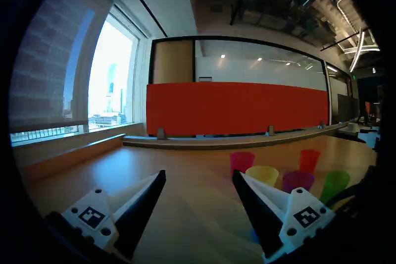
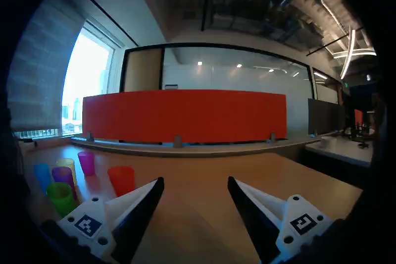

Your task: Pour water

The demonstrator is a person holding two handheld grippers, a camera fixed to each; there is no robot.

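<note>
Several coloured plastic cups stand on a wooden table (image 1: 198, 204). In the left gripper view they sit at the right: a pink cup (image 1: 242, 161), a yellow cup (image 1: 263, 175), a purple cup (image 1: 297, 181), a red cup (image 1: 309, 160) and a green cup (image 1: 335, 184). My left gripper (image 1: 198, 184) is open, its right finger (image 1: 257, 204) just in front of the yellow cup. In the right gripper view the cups are at the left: blue (image 2: 42, 175), yellow (image 2: 67, 167), purple (image 2: 64, 177), pink (image 2: 86, 162), green (image 2: 61, 197) and red (image 2: 122, 179). My right gripper (image 2: 195, 188) is open and holds nothing.
A red partition screen (image 1: 237, 107) runs along the table's far edge, also seen as the red screen (image 2: 183, 115). A bright window (image 1: 111, 83) lies to the left. Another desk with a white cup (image 2: 327, 141) stands at the right.
</note>
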